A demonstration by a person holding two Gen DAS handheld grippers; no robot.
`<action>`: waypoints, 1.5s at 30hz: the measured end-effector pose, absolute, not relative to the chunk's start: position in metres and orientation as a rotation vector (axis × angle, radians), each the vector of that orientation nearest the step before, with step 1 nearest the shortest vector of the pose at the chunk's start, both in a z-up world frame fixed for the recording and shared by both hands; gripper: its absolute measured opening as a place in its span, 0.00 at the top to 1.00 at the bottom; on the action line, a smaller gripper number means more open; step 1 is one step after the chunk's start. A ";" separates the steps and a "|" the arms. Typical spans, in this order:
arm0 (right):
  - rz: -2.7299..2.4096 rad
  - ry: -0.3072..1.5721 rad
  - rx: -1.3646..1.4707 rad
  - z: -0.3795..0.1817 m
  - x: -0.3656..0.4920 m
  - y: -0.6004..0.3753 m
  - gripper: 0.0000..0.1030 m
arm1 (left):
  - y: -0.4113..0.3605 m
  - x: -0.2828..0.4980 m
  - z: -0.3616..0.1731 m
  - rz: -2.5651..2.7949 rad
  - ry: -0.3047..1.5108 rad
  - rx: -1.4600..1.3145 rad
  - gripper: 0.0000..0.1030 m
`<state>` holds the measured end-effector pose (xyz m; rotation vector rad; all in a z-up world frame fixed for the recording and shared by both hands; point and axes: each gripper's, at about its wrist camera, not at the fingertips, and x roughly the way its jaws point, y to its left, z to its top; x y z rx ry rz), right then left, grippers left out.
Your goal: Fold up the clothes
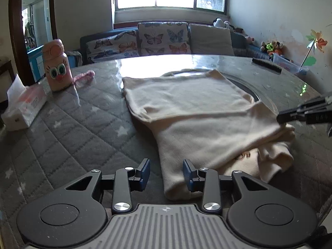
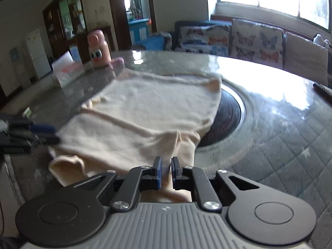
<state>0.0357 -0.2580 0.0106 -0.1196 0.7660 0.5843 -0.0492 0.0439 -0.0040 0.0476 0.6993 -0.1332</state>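
A: The grippers?

B: Left gripper gapes over the cream garment's near hem; right gripper pinches its edge.

A: Around it?

B: On the tabletop: pink bottle and tissue box at ten o'clock, dark brush at two.

A cream knit garment lies on a grey star-quilted bench cover, beside a pink cartoon-eyed bottle and butterfly-print cushions.

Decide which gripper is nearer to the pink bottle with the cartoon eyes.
Left. The left gripper sits at the shirt's edge on the same side as the pink bottle; the right gripper pinches the shirt's opposite side, farther from the bottle.
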 end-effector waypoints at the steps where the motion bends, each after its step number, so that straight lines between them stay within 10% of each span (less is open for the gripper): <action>1: 0.586 0.756 -0.118 0.013 0.036 -0.258 0.89 | 0.045 -0.048 0.000 -0.134 0.688 0.049 0.64; 22: 0.646 0.712 -0.194 0.001 0.069 -0.233 0.87 | 0.033 0.009 -0.007 -0.179 0.689 0.115 0.68; 32: 0.715 0.670 -0.297 0.007 0.037 -0.234 0.61 | 0.013 -0.057 -0.001 -0.357 0.642 0.384 0.55; 42: 0.724 0.659 -0.365 0.010 0.021 -0.239 0.59 | -0.022 -0.071 -0.023 -0.488 0.601 0.507 0.55; 45: 0.743 0.641 -0.390 0.018 0.015 -0.241 0.52 | -0.026 -0.068 -0.023 -0.491 0.581 0.497 0.69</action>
